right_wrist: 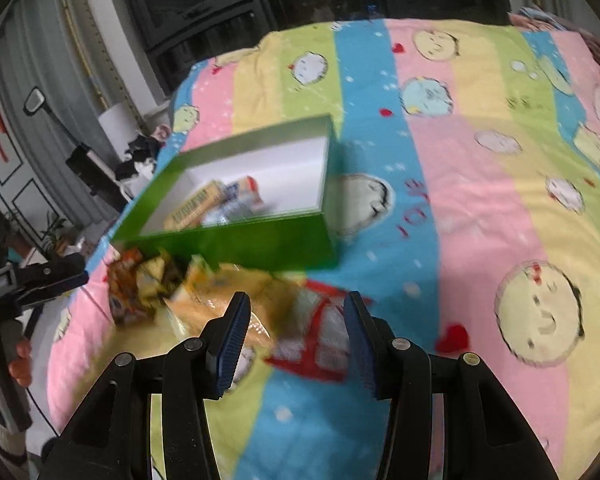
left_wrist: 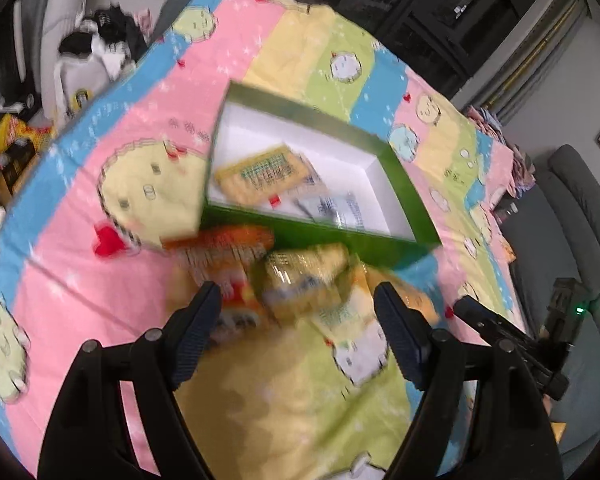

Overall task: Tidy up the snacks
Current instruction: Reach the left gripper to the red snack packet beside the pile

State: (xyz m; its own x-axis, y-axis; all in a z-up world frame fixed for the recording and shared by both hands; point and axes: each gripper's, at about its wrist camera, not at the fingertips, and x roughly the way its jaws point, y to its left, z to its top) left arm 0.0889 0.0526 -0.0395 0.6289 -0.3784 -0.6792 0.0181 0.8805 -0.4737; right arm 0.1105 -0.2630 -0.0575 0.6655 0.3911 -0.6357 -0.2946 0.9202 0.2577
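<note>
Snack packets lie heaped on the bed against a green box. Both tools, left and right, hang released above them, gripping nothing.

A: Black frames are seen on the left gripper, round silver rivets set at every pivot.

B: And dark blue ribbed pads are fitted inside the right gripper, on the same black linkage arms.

A: In the right wrist view, a grey handle is seen on the other tool, wrapped by a hand.
</note>
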